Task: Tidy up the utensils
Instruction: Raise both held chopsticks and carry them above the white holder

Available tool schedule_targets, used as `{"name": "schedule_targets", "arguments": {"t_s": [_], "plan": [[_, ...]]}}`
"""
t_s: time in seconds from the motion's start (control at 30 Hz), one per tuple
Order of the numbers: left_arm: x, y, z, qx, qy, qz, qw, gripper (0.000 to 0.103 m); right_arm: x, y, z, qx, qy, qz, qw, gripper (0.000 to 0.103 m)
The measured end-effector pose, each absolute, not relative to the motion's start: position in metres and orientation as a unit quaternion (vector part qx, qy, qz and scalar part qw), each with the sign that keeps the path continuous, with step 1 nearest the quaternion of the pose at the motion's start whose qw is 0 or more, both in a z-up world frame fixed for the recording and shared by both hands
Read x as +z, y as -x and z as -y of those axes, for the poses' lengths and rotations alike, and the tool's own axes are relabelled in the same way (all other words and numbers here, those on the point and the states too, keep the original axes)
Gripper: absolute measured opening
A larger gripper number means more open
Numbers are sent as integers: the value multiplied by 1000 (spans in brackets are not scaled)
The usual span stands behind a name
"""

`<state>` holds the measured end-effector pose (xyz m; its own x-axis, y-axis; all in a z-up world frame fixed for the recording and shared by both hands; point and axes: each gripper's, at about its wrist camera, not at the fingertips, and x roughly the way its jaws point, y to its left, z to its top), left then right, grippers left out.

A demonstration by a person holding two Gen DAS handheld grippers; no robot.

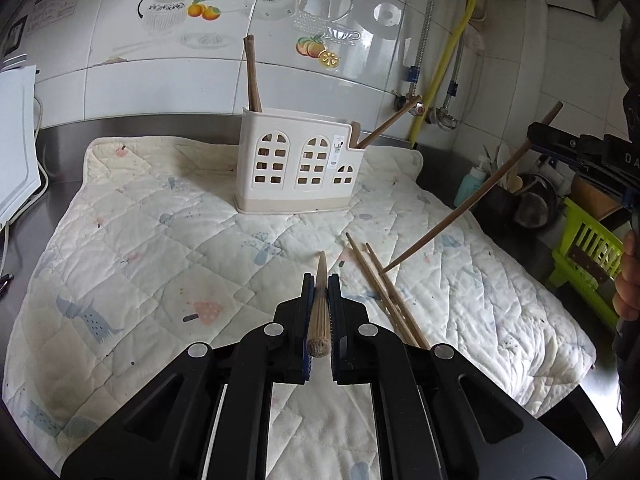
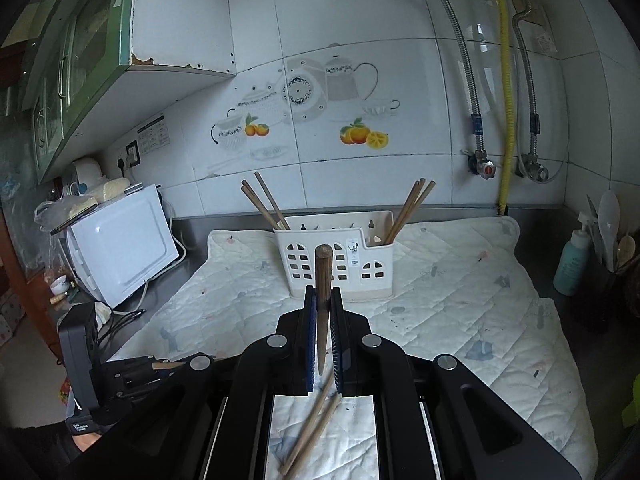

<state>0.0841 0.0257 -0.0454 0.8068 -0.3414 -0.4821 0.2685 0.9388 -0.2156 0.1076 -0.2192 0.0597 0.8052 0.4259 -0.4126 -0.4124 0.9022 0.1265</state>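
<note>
My left gripper (image 1: 321,280) is shut on a wooden chopstick (image 1: 320,312) that lies along its fingers, pointing at the white house-shaped utensil holder (image 1: 300,164) on the mat. Several loose chopsticks (image 1: 380,288) lie on the mat just to the right. At the right edge my right gripper (image 1: 534,134) is shut on a long chopstick (image 1: 460,208) slanting down to the mat. In the right wrist view, my right gripper (image 2: 322,296) clamps that chopstick (image 2: 322,276) upright before the holder (image 2: 340,264). Chopsticks stand in its left (image 2: 264,204) and right (image 2: 408,212) compartments. The left gripper (image 2: 160,366) shows low left.
A quilted mat (image 1: 160,240) covers the steel counter against the tiled wall. A white microwave (image 2: 124,248) stands at the left. At the right are a blue bottle (image 2: 572,264), a dark pot of utensils (image 2: 616,248) and a green rack (image 1: 588,256).
</note>
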Motion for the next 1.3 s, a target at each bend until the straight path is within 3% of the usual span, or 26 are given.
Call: {"name": "schedule_targets", "arguments": {"t_s": [0.73,1.3], "plan": [[47,-138,-28,-187,41,-205,960,5,156,-213,207,208,40,-186,959,7],[161,-224,-14,-151,20,-75,986,5,127,-305,186,190,50,-228,954,7]]}}
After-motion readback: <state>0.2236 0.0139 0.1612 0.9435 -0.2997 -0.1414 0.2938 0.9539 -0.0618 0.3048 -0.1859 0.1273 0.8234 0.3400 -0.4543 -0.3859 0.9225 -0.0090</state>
